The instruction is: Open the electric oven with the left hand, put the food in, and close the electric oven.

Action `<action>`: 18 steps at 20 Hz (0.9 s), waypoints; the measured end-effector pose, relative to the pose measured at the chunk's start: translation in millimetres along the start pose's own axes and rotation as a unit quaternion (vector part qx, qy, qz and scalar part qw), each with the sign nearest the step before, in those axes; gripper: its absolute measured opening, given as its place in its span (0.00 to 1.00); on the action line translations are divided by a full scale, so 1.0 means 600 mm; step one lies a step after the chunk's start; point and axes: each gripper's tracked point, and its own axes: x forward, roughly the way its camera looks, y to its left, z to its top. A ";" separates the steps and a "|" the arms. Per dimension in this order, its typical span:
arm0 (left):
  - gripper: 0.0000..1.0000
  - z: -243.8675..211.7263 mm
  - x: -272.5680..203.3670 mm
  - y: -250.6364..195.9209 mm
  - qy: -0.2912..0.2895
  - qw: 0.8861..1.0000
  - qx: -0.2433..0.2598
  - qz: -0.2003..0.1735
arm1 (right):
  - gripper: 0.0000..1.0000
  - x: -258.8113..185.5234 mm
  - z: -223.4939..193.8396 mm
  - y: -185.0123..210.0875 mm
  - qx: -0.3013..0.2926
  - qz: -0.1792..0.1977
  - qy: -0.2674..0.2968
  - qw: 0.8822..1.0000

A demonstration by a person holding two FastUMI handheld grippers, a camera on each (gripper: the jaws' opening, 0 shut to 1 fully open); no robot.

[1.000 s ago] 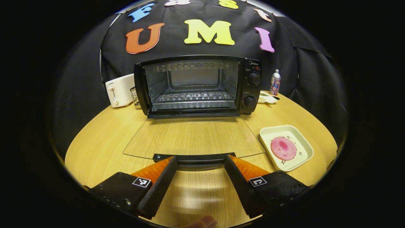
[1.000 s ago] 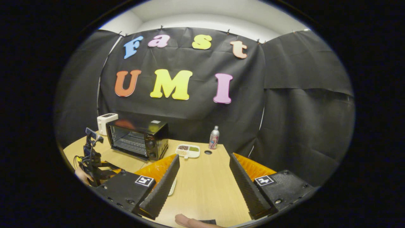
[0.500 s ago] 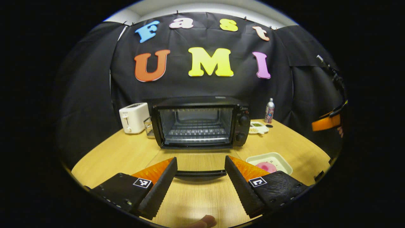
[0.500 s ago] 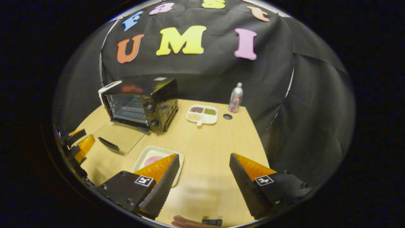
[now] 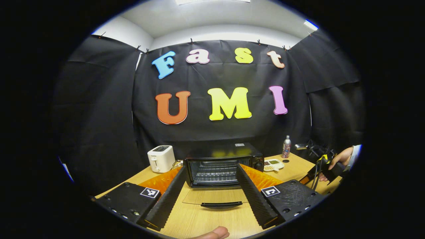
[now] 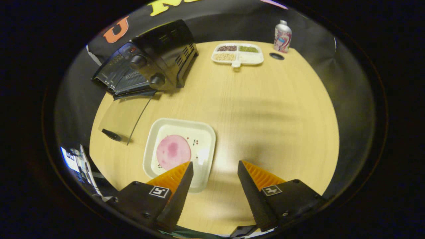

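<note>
In the left gripper view my own fingers hid both lower corners of the electric oven (image 5: 223,165), and its inside was too dark to make out beyond the rack. My right hand (image 5: 339,158) sat at the far right edge, cut off at the sleeve, and what it held there was a dark tangle I could not read. I held my left gripper (image 5: 210,187) level and back from the oven, fingers spread with nothing between them; the glass door (image 5: 215,196) lay flat open on the table (image 5: 294,169) just ahead of them. My right gripper (image 6: 214,181) pointed steeply down at the table, also spread and empty, its left finger overlapping the near corner of the white tray (image 6: 204,139). One pink slice of food (image 6: 173,152) lay in that tray, right of the open door. I counted one toaster (image 5: 161,158), one bottle (image 6: 283,32), and one divided dish (image 6: 237,54) with three fillings.
</note>
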 end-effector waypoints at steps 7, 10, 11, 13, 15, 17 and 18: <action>0.96 0.029 -0.015 0.033 -0.011 0.999 -0.041 0.013 | 0.12 0.046 0.013 0.011 0.072 0.079 0.073 0.992; 0.95 0.027 -0.019 0.039 -0.008 0.999 -0.040 0.015 | 0.04 0.051 0.019 0.011 0.096 0.122 0.081 0.985; 0.95 0.025 -0.020 0.039 -0.005 0.999 -0.037 0.015 | 0.04 0.051 0.017 0.012 0.099 0.127 0.079 0.984; 0.95 0.028 -0.021 0.044 -0.005 1.000 -0.027 0.015 | 0.00 0.038 0.012 0.008 0.098 0.135 0.072 0.983; 0.96 0.029 -0.021 0.050 -0.012 1.000 -0.015 0.016 | 0.01 0.021 0.020 -0.002 0.097 0.138 0.047 0.985; 0.95 0.029 -0.022 0.050 -0.014 1.000 -0.007 0.019 | 0.00 0.001 0.020 -0.016 0.101 0.136 0.033 0.985; 0.95 0.028 -0.022 0.048 -0.014 1.000 -0.004 0.016 | 0.01 -0.009 0.019 -0.023 0.106 0.136 0.029 0.985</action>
